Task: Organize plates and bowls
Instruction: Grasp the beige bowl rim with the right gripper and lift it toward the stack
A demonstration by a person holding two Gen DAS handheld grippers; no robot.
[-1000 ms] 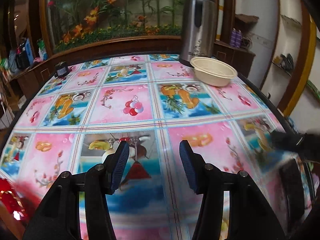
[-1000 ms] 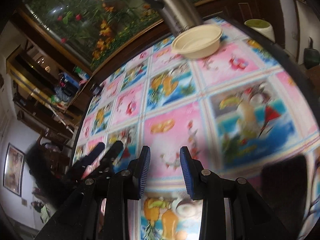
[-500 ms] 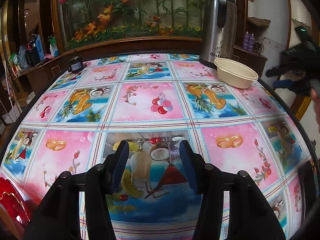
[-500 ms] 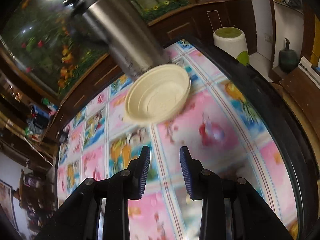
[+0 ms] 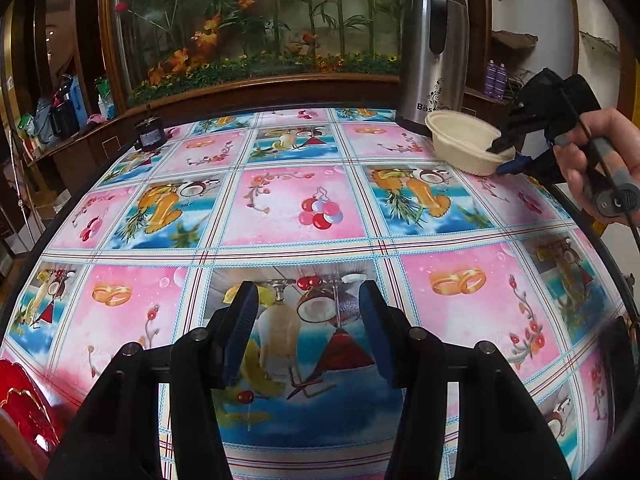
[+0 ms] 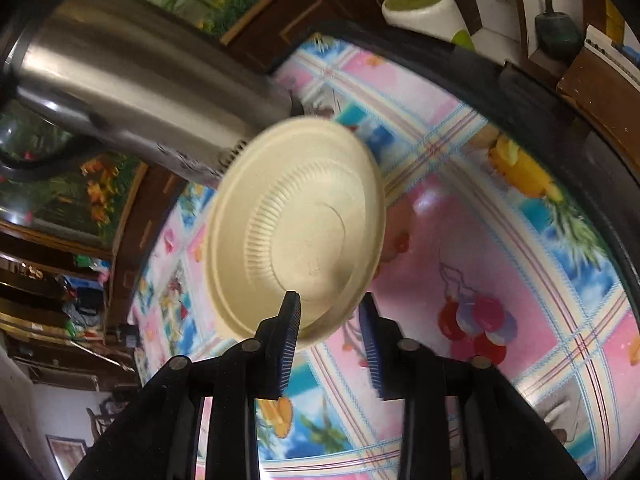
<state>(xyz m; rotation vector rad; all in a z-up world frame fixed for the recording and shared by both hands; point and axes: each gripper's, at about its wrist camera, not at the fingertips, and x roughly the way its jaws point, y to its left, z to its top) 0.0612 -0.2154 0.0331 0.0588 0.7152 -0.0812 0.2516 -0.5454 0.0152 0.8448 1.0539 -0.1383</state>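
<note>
Right wrist view: right gripper [image 6: 330,312] closing, jaws astride bowl [image 6: 296,220] rim near table [image 6: 500,240] edge; left gripper [image 5: 306,320] half open, empty.

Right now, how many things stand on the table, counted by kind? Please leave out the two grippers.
Cream bowl: 1
Steel thermos jug: 1
Small black device near the far edge: 1
Red item at the near left corner, only partly in view: 1
Total: 4
</note>
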